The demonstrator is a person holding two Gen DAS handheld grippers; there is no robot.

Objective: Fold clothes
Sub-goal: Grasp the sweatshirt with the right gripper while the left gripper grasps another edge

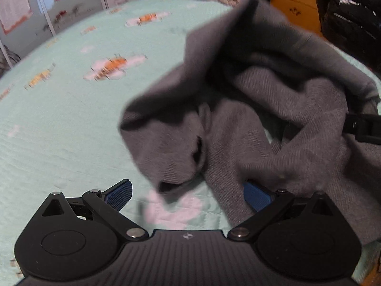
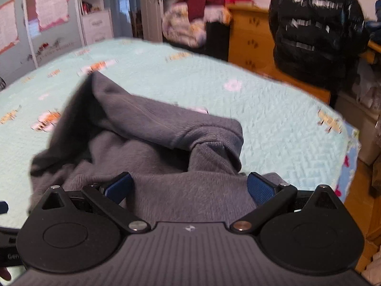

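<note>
A grey knit sweater (image 1: 250, 119) lies bunched on the mint bedspread (image 1: 59, 131), with one fold standing up at the back. My left gripper (image 1: 188, 195) is open at its near edge; a cuff hangs just ahead of the fingers and cloth drapes over the right blue pad (image 1: 256, 197). In the right wrist view the same sweater (image 2: 154, 143) fills the middle. My right gripper (image 2: 190, 187) is open wide over it, with cloth lying between the pads but not pinched. A black part of the right gripper (image 1: 362, 128) shows at the left view's right edge.
The bed's right edge (image 2: 343, 166) drops to a wooden floor. A yellow dresser (image 2: 250, 38), a hanging black puffer jacket (image 2: 314, 28) and a pile of clothes (image 2: 195, 21) stand behind the bed. White drawers (image 2: 96, 26) are at the far left.
</note>
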